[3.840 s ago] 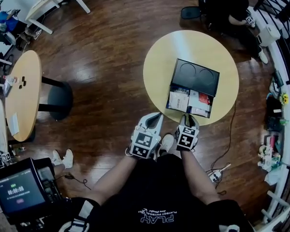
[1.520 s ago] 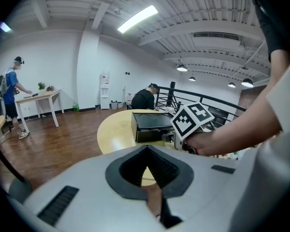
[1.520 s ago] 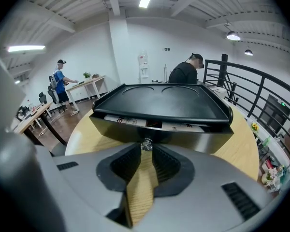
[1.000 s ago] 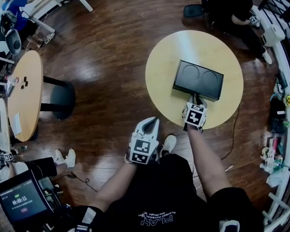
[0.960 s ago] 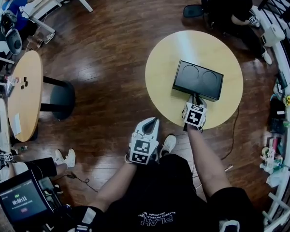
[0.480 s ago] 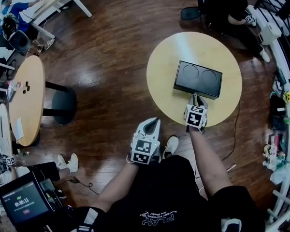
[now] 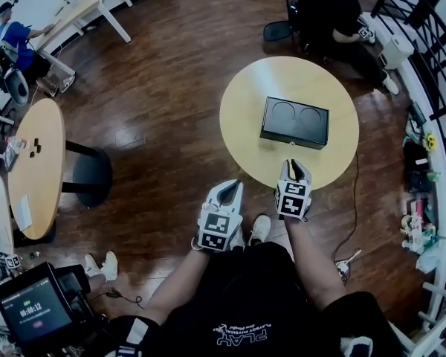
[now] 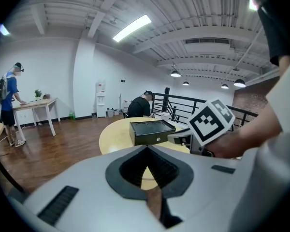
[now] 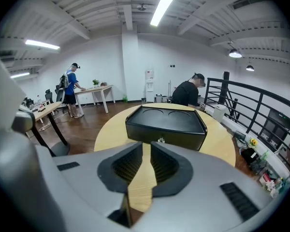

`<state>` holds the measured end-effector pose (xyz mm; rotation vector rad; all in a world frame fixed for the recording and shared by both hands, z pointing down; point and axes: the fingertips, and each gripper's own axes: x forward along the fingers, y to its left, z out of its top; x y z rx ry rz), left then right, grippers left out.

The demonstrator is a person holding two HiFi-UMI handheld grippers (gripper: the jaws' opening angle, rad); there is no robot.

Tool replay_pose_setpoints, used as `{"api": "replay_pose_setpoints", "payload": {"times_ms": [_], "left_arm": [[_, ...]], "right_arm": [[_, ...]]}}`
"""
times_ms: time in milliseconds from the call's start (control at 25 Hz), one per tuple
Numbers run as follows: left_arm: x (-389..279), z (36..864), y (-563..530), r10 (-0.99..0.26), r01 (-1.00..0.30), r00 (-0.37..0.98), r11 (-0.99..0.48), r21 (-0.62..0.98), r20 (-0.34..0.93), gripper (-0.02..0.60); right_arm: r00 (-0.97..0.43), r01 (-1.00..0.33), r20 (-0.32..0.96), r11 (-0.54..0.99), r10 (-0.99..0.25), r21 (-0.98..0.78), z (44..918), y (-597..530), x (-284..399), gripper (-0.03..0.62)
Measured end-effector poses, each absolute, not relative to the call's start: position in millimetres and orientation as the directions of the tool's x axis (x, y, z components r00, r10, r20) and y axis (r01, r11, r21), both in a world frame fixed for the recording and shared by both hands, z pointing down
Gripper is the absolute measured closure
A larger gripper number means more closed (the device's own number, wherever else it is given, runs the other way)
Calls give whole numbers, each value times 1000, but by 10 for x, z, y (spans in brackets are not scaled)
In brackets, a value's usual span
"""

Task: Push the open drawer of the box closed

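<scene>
The right tool (image 9: 146,148) has its jaws drawn all but together, with only a thin slit between them and nothing in it. Straight ahead of its tips, and apart from them, the black box (image 9: 166,121) sits on the round table (image 9: 217,146). The drawer (image 9: 183,140) lies flush in the box's front face, closed. That front, with a small metal fitting (image 9: 160,140) at its middle, shows only in the right gripper view. The head view gives just the box's top with two round hollows, and places the right tool's tips over the table's near edge. The left tool (image 8: 146,150) is pressed together at the tips and empty. Its own view catches the right tool's marker cube (image 8: 211,121) ahead to its right, with the box beyond. In the head view both forearms reach forward from the body, the right one farther. The left tool hangs off the table, above the wooden floor (image 7: 156,88), and points toward the table
</scene>
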<state>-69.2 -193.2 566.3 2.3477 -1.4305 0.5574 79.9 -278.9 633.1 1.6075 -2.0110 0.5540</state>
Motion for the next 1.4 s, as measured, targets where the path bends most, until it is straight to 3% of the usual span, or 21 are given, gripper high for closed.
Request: {"api": "replay_pose_setpoints", "payload": {"times_ms": [200,680,880,1080,1400], "left_arm": [[-647,5563,-1782,-767,-881,451,-464,90,457,584],[-381,5375,-1472,-729,-817,566,-560,141,384,584],[-338,5341,-1434,-711,-804,580,-577,142,397,584],[-322,5267,-1488,-712,-804,582,-577,147,393,586],[588,5277,-623,-722,-811,563,-575,105,402,584]], "right_arm": [[-191,-958,554,278,-810,76,5997,-2436,685,588],[-213,-958,440,274,-873,81,5390,-1610,654,588],[-263,-931,454,347,-851,112,5501,-1256,532,588],[-254,-943,462,325,-850,79,5519,-1161,532,588],[-275,-948,385,315,-881,43,5320,-546,1473,588]]}}
